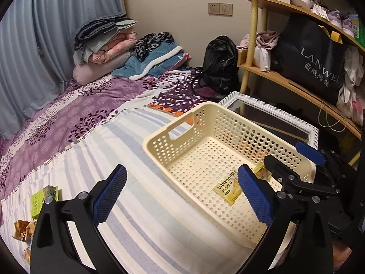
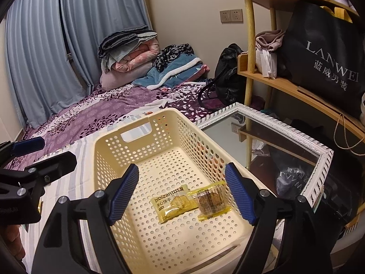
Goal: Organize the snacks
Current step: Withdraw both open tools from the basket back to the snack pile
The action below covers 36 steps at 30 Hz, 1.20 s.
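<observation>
Two yellow snack packets (image 2: 189, 201) already in the cream basket (image 2: 173, 116) on the bed. Both the right gripper (image 2: 182, 191) and left gripper (image 1: 182, 194) empty, jaws apart — next, probably the green packet (image 1: 42, 199) lying left; best approached low, pinched mid-wrapper.

The basket (image 2: 173, 123) sits on the bed (image 1: 141, 217). Inside it, two snack packets (image 2: 175, 202) (image 2: 212, 201) lie touching. Right of the basket lies a mirror (image 2: 319, 159); left of it, more snacks (image 1: 42, 199).
</observation>
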Each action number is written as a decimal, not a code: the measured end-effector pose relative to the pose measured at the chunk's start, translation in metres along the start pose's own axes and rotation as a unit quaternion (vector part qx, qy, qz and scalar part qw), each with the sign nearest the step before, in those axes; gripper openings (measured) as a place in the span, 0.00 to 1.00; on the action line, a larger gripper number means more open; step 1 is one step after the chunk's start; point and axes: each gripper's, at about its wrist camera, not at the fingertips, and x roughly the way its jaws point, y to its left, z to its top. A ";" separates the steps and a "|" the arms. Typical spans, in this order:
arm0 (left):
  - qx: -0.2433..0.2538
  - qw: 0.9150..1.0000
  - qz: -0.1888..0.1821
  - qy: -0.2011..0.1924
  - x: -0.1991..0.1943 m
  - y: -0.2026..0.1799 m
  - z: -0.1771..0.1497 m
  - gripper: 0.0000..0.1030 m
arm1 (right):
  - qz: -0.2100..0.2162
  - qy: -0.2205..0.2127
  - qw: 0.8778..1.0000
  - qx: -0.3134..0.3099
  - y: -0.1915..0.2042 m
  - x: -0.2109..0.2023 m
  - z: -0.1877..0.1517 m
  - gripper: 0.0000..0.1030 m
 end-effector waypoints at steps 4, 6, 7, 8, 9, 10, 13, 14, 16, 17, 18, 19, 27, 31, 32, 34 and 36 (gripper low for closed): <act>-0.001 1.000 0.017 -0.004 -0.006 0.008 -0.003 0.96 | 0.003 -0.003 1.000 -0.004 0.008 -0.003 0.001 0.81; -0.002 1.000 0.024 -0.007 -0.009 0.011 -0.006 0.97 | 0.007 -0.002 1.000 -0.004 0.011 -0.003 0.001 0.87; -0.003 1.000 0.028 -0.008 -0.011 0.014 -0.007 0.97 | 0.010 -0.002 1.000 -0.004 0.013 -0.003 0.002 0.87; -0.005 0.999 0.031 -0.008 -0.013 0.016 -0.008 0.97 | 0.013 -0.003 1.000 -0.005 0.015 -0.004 0.002 0.87; -0.007 0.999 0.035 -0.008 -0.014 0.019 -0.009 0.97 | 0.014 -0.003 1.000 -0.007 0.017 -0.004 0.002 0.88; -0.009 0.999 0.037 -0.009 -0.016 0.021 -0.010 0.97 | 0.015 -0.003 1.000 -0.009 0.019 -0.004 0.003 0.88; -0.016 0.999 0.043 -0.010 -0.020 0.030 -0.013 0.97 | 0.021 -0.002 1.000 -0.014 0.027 -0.005 0.004 0.88; -0.018 0.999 0.045 -0.011 -0.021 0.033 -0.014 0.97 | 0.022 -0.002 1.000 -0.016 0.029 -0.005 0.004 0.88; -0.023 0.998 0.049 -0.010 -0.024 0.038 -0.015 0.97 | 0.026 -0.002 0.999 -0.020 0.034 -0.006 0.004 0.88; -0.024 0.998 0.050 -0.011 -0.025 0.040 -0.016 0.97 | 0.027 -0.002 0.999 -0.022 0.037 -0.007 0.004 0.88; -0.027 0.998 0.051 -0.011 -0.026 0.043 -0.016 0.97 | 0.028 -0.003 0.999 -0.024 0.040 -0.007 0.004 0.88; -0.029 0.998 0.053 -0.011 -0.027 0.045 -0.017 0.97 | 0.030 -0.003 0.999 -0.027 0.043 -0.008 0.004 0.88; -0.065 0.996 0.064 -0.009 -0.037 0.077 -0.034 0.97 | 0.055 0.002 0.997 -0.046 0.072 -0.006 0.002 0.88; -0.095 0.992 0.077 -0.001 -0.043 0.103 -0.051 0.97 | 0.072 0.006 0.995 -0.064 0.096 -0.005 0.000 0.88; -0.104 0.991 0.080 0.000 -0.045 0.111 -0.055 0.97 | 0.076 0.006 0.995 -0.068 0.102 -0.005 -0.002 0.88; -0.119 0.989 0.089 0.002 -0.049 0.127 -0.065 0.97 | 0.086 0.008 0.993 -0.078 0.115 -0.004 -0.003 0.88; -0.135 0.985 0.104 0.002 -0.054 0.144 -0.078 0.97 | 0.096 0.013 0.992 -0.086 0.130 -0.002 -0.006 0.88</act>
